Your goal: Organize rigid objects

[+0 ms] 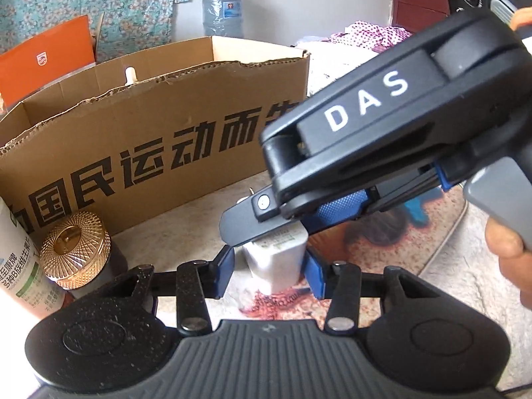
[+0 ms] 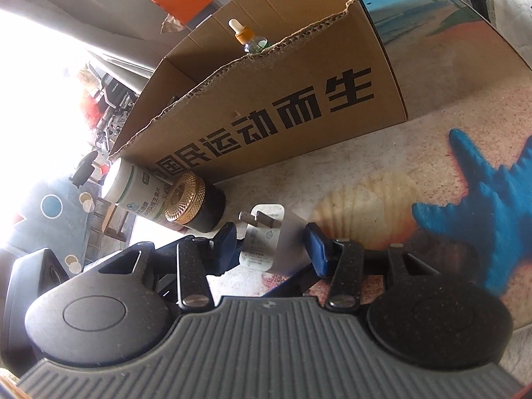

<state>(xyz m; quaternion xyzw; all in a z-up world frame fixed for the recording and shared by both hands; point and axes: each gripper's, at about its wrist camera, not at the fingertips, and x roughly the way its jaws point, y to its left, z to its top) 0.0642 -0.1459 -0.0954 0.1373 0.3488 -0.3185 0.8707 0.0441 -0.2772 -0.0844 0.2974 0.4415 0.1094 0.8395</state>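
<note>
White charger plug [image 1: 274, 261] on beach-print table mat [image 2: 432, 153], between my left gripper [image 1: 270, 267] pads, both touching it; my right gripper [image 2: 272, 246] also straddles it, contact unclear. Cardboard box [image 1: 149, 126] behind; gold-lidded jar [image 1: 78, 244], white supplement bottle [image 1: 20, 262] at left.

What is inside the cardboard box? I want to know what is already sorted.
Inside the box, a dropper bottle shows above the near wall. That wall hides the box floor, so anything lower cannot be seen.

Left gripper [image 1: 271, 271] and right gripper [image 2: 272, 244], jaws part-open, crossing
</note>
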